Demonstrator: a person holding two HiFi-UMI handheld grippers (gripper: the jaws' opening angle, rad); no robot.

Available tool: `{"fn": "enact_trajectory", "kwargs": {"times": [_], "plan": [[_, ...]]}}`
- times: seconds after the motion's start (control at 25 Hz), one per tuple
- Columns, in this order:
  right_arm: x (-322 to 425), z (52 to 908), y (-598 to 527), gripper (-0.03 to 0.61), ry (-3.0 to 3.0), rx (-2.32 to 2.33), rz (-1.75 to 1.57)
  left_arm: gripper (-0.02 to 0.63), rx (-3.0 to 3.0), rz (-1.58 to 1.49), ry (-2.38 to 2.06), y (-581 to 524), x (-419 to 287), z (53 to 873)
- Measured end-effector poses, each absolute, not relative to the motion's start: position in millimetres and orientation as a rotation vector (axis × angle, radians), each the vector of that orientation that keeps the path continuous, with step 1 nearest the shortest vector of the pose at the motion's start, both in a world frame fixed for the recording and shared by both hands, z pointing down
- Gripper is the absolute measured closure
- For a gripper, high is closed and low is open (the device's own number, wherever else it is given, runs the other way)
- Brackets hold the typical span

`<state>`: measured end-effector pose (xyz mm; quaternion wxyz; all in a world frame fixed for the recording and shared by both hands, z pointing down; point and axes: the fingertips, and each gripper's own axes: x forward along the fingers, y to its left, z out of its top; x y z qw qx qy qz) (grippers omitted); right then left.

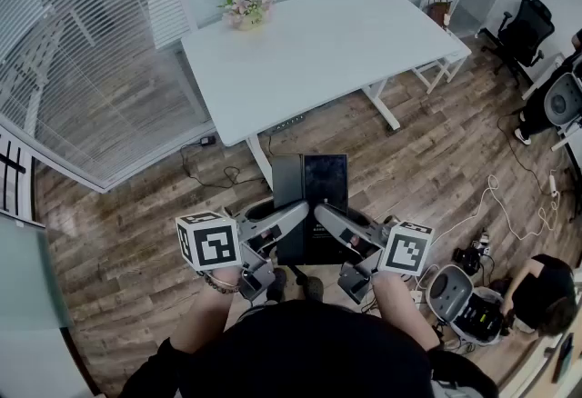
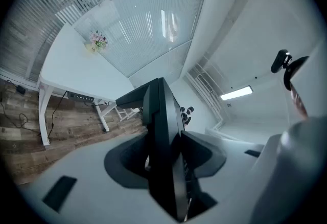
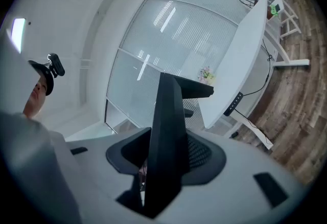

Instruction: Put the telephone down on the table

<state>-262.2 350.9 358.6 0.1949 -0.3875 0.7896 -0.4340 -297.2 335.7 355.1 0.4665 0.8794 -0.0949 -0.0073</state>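
Observation:
The telephone (image 1: 311,196) is a flat black slab with a glossy panel, held level in the air over the wooden floor, short of the white table (image 1: 318,51). My left gripper (image 1: 293,214) is clamped on its left edge and my right gripper (image 1: 327,216) on its right edge. In the left gripper view the telephone (image 2: 162,136) stands edge-on between the grey jaws of the left gripper (image 2: 166,166). The right gripper view shows the same dark slab (image 3: 166,136) wedged between the jaws of the right gripper (image 3: 161,166). The table top lies ahead of both grippers.
A pot of flowers (image 1: 245,7) stands at the table's far left corner and a dark bag (image 1: 439,5) at its far right end. Office chairs (image 1: 527,28) stand at the right. A person (image 1: 546,292) crouches at the lower right beside cables (image 1: 509,205). A glass partition (image 1: 82,69) runs along the left.

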Motion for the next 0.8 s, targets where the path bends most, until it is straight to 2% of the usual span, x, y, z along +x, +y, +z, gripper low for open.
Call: {"fn": "enact_trajectory", "kwargs": {"times": [0.8], "plan": [[-268.8, 357.0, 348.4, 0.392, 2.188, -1.166, -1.188, 0.410, 2.159, 0.005, -0.164, 331.3, -302.6, 353.8]]}}
